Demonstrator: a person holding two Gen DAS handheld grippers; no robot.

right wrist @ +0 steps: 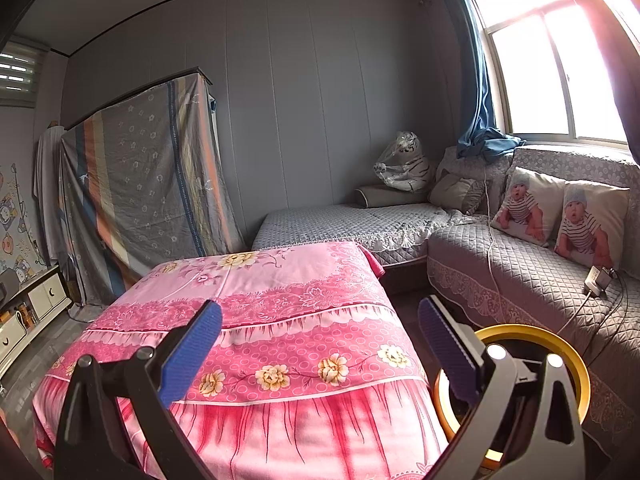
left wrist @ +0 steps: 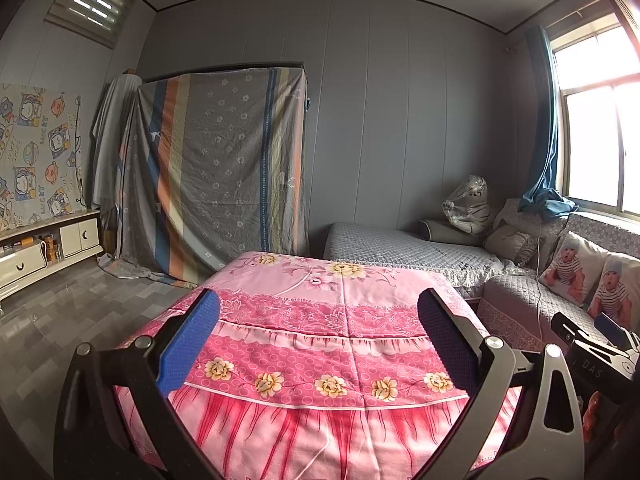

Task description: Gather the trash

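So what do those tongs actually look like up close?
Both pairs match. The left tongs have two flat fingers faced with bright blue pads of bumpy, grippy texture, mounted on black angular arms with cut-out holes and round silver bolt heads. The right tongs are the same: blue pads on black arms. In the left view, the right tongs' black body shows white lettering. No cables or sleeves show.

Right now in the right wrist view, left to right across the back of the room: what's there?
TV cabinet → sheet-draped wardrobe → bagged tiger plush → blue curtain → two baby-print pillows. The pink-covered table sits nearer, in front of these.
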